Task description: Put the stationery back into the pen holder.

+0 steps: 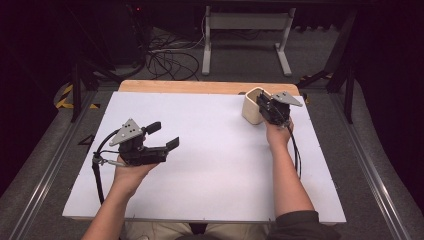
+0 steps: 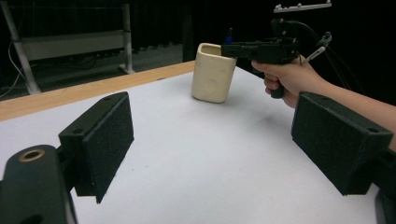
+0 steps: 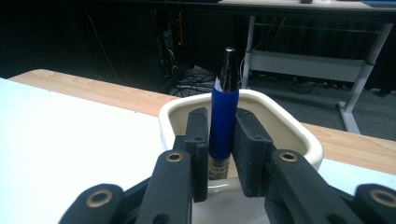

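Observation:
A cream cup (image 1: pixel 251 106) stands at the far right of the white table (image 1: pixel 210 170). My right gripper (image 1: pixel 265 107) is at the cup's rim, shut on a blue pen (image 3: pixel 223 119) that stands upright with its dark tip up. In the right gripper view the pen's lower end sits between the pads of the right gripper (image 3: pixel 222 149), over the cup (image 3: pixel 285 123) opening. My left gripper (image 1: pixel 165 135) hovers over the left of the table, open and holding nothing. From the left gripper (image 2: pixel 219 140) I see the cup (image 2: pixel 212 74), the pen (image 2: pixel 229 33) and the right gripper (image 2: pixel 233 46).
A wooden strip (image 1: pixel 200 86) runs along the table's far edge. Beyond it on the floor stand a white desk frame (image 1: pixel 247 30) and a tangle of cables (image 1: pixel 167 57). Dark stands flank the table on both sides.

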`<state>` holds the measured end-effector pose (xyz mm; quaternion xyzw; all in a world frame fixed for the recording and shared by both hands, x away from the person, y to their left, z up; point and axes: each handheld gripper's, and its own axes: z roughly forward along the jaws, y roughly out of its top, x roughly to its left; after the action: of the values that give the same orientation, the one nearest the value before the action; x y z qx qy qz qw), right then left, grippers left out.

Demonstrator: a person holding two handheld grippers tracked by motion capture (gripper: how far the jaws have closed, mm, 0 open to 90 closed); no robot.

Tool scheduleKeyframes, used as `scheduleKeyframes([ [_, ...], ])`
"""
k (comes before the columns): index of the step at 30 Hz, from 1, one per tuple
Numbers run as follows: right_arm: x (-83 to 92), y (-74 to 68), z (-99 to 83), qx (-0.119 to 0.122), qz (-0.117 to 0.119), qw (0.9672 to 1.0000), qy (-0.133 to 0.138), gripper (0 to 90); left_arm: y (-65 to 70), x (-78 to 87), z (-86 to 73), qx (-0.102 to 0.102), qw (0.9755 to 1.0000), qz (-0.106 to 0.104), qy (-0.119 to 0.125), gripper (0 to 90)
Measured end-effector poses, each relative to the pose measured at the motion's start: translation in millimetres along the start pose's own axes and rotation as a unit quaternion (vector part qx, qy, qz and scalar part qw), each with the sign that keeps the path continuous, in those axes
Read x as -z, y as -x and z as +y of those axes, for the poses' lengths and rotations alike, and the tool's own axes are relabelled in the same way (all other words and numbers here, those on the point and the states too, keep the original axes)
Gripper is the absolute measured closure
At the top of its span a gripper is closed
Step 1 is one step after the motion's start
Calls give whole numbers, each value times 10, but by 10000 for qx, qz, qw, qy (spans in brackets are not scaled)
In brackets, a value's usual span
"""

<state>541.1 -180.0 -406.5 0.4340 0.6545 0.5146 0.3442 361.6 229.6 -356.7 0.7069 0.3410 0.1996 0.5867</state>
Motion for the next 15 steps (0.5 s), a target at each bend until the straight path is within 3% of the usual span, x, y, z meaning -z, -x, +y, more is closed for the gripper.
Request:
scheduleKeyframes([
  [15,55,35,-12,-148,10,9999,58,677,3,-13,-7,-9,10000,18,-25,143],
])
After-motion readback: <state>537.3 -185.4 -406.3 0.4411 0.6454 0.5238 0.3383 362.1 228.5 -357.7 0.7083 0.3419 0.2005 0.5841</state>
